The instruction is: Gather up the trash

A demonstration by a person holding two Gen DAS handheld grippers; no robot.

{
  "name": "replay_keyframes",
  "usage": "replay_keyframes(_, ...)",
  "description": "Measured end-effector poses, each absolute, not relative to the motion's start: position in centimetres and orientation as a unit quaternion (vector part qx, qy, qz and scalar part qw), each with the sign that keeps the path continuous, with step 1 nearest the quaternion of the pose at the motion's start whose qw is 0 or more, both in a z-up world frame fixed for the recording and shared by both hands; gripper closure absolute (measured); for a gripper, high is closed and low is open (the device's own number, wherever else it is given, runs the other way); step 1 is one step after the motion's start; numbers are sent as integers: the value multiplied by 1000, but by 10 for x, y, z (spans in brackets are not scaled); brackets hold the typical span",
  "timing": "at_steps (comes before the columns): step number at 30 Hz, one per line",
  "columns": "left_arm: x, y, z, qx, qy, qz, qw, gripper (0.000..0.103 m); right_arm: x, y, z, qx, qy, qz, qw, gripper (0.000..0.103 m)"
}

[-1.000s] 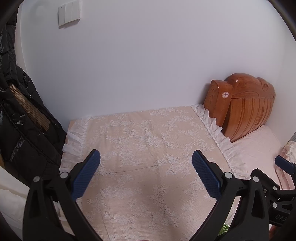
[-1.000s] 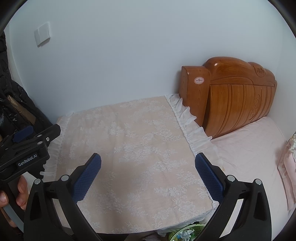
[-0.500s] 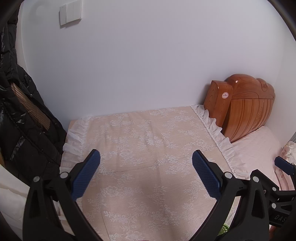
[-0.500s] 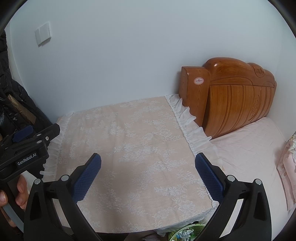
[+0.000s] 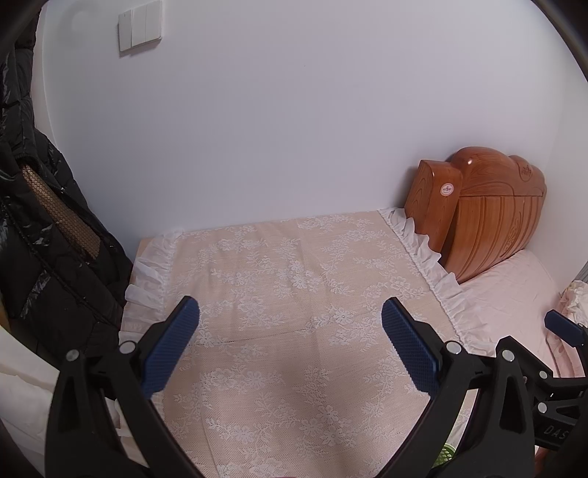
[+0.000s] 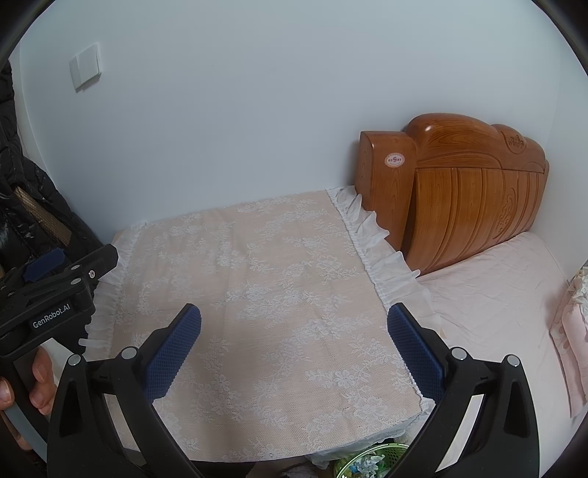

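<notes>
While both grippers hover wide apart with nothing between their blue pads, no loose trash shows on the lace-covered table (image 6: pixel 279 294), so how far the collecting has got cannot be settled: a bare cloth like this fits a surface already picked over as well as one simply waiting while trash lies elsewhere. Nearest of all, the left gripper (image 5: pixel 290 338) and the right gripper (image 6: pixel 294 342) each hang over the table's near half, two tools in all, and a person's hand (image 6: pixel 25 386) grips the left one's handle at the table's left. Just beyond the near right corner of the table, low at the frame edge, sits one green basket (image 6: pixel 371 459) with crumpled scraps inside, most likely the bin; its contents are too cut off to count. Any next move would call for trash to be found first, probably off the table, since none lies within reach of either tool. Left of the table hangs one black padded jacket (image 5: pixel 44 235). Right of the table lies one bed with a pink sheet (image 6: pixel 492 301) and one carved wooden headboard (image 6: pixel 470 191), which touches the cloth's white ruffle. Behind the table stands the pale wall, with one switch plate (image 5: pixel 139 25) above the table's left end.
</notes>
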State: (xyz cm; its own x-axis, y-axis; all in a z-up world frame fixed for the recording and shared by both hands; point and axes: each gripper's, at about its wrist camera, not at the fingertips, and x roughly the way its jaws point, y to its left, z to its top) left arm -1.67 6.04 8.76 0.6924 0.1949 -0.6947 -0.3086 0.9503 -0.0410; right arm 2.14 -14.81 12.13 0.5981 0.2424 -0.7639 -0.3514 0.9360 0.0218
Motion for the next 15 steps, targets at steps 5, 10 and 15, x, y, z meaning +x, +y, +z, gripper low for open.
replay_keyframes(5, -17, 59, 89, -76, 368, 137, 917, 8, 21, -149, 122, -66, 416, 167, 891, 2)
replay_keyframes(10, -17, 59, 89, -76, 368, 138, 916, 8, 21, -152, 122, -67, 416, 168, 891, 2)
replay_keyframes(15, -16, 58, 90, -75, 368, 139, 916, 8, 22, -151, 122, -68, 417, 170, 890, 2)
